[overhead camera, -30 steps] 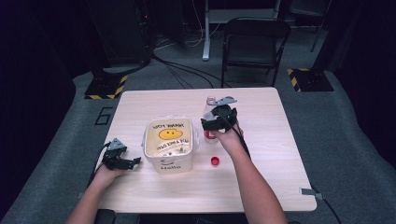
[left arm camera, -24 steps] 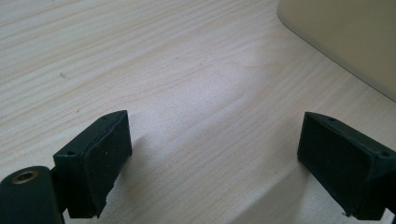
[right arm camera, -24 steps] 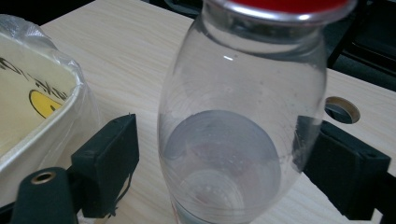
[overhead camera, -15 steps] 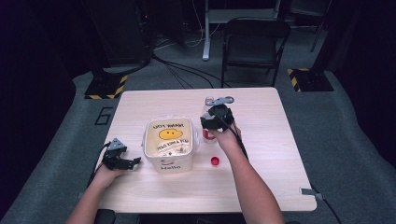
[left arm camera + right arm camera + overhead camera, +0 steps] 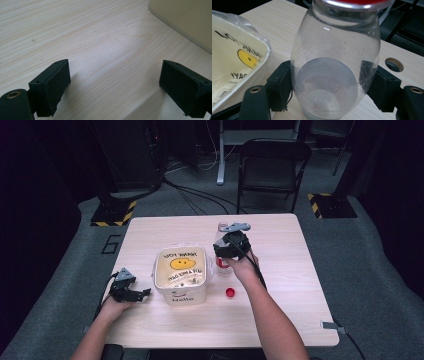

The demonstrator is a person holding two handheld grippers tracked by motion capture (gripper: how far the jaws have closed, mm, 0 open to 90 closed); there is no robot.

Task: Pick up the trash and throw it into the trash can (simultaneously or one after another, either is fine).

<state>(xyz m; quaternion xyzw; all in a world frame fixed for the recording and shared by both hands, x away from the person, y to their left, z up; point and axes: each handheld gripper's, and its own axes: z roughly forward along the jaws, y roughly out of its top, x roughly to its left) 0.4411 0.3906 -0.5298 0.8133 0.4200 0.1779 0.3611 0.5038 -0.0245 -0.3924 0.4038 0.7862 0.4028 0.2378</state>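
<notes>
The right gripper point(image 5: 226, 251) has just closed its 2 jaws on the clear bottle point(image 5: 334, 60) beside the tub point(image 5: 181, 275), probably to pour. The left gripper point(image 5: 131, 292) rests wide open, holding nothing.

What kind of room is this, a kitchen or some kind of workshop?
Probably a lab or recording studio, not a kitchen: a lone wooden table on grey carpet, cables trailing across the floor, hazard-striped stand bases and a folding chair in a dark surround.
</notes>
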